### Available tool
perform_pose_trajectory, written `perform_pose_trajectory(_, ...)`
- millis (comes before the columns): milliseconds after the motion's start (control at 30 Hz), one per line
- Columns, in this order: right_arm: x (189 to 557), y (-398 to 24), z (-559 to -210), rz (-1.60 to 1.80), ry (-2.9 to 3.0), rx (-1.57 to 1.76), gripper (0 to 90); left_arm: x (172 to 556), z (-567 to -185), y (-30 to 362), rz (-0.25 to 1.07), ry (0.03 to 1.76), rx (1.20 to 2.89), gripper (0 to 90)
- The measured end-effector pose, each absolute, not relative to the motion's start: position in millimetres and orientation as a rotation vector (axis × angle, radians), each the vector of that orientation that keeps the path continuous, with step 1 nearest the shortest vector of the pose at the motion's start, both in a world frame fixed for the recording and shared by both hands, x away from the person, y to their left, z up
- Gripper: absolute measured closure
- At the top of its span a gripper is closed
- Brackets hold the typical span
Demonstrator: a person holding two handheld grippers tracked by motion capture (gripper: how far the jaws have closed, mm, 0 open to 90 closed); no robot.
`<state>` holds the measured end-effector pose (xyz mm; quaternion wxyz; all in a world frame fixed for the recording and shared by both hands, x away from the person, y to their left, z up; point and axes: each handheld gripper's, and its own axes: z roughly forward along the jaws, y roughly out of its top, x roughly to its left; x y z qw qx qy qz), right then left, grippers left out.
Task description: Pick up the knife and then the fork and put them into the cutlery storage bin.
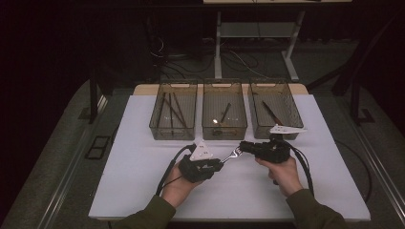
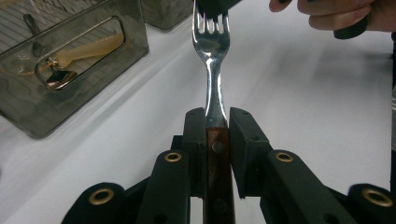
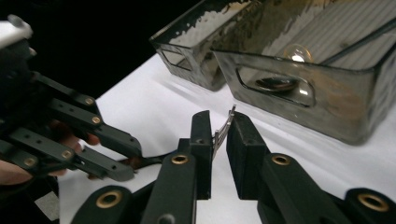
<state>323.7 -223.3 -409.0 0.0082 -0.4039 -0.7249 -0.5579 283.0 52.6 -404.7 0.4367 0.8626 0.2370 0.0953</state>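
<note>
Fork: my left gripper [image 2: 217,128] is clamped on the wooden-handled steel fork [image 2: 212,70], held above the white table [image 1: 143,157].
Right gripper [image 3: 219,135]: nearly closed around the tines; contact unclear.
Handover: I'd confirm the right grip before releasing left.
Bins: three smoky clear plastic bins [image 1: 224,125] lie just beyond.

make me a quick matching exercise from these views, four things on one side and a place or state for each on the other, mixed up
Things:
1. fork
2. left gripper
3. right gripper
4. left bin

Places or states:
A. jaws at the tine end
B. shut on the wooden handle
C. holds several long dark sticks
D. held off the table between both grippers

Pairs: 1-D, 2-B, 3-A, 4-C
</note>
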Motion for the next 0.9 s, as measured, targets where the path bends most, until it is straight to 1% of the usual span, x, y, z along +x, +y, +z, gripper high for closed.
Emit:
perform_pose_trajectory(267, 323.7, -218.0, -401.1, -1.776, -2.275, -1.223, 86.3, 282.1, -407.0, 51.0, 0.191, 0.576, 2.138, 74.8)
perform_pose_trajectory(400, 323.5, -218.1, -400.0, -1.801, -2.250, -1.211, 87.0, 282.8, -407.4, 53.4, 0.145, 0.577, 2.098, 73.6)
perform_pose_trajectory(500, 321.9, -219.2, -397.8, -1.825, -2.233, -1.208, 87.0, 281.9, -407.0, 54.4, 0.133, 0.576, 2.071, 72.2)
perform_pose_trajectory(700, 321.7, -227.9, -393.2, -1.857, -2.218, -1.223, 87.0, 281.5, -408.3, 61.3, 0.118, 0.581, 2.050, 60.8)
perform_pose_trajectory(900, 322.8, -243.0, -388.5, -1.873, -2.252, -1.262, 87.0, 277.9, -412.7, 78.4, 0.112, 0.581, 2.045, 53.6)
